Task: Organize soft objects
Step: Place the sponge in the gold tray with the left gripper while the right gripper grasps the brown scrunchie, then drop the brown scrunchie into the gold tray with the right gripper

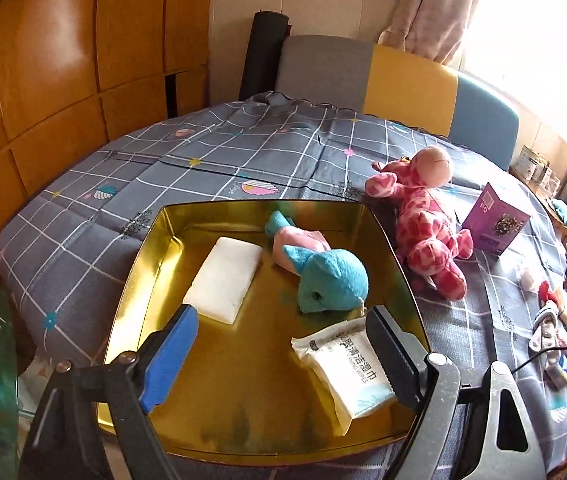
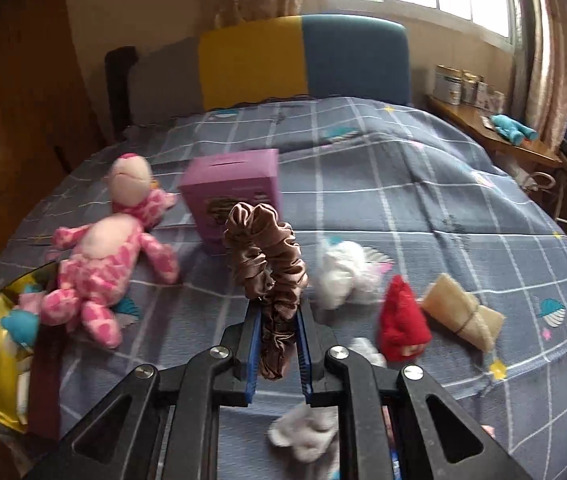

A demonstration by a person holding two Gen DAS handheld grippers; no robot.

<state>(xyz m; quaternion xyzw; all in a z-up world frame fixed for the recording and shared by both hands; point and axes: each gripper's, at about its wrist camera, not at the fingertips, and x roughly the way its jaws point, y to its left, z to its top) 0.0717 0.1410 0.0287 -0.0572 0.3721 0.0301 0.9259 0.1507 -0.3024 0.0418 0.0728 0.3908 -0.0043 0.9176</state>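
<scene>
Scrunchie (image 2: 271,264) (brown satin) pinched by right hand-held gripper (image 2: 279,344), left hand-held gripper (image 1: 283,344) spread over tray (image 1: 243,380).

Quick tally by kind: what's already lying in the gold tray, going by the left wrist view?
Plush toys: 1, the blue and pink plush
White pads: 1, the white pad
Wet-wipe packs: 1, the wipes pack
Total: 3 in the gold tray

Brown satin scrunchie (image 2: 273,264) pinched upright between right tongs (image 2: 279,312) above grey checked bedspread (image 2: 423,200).
</scene>
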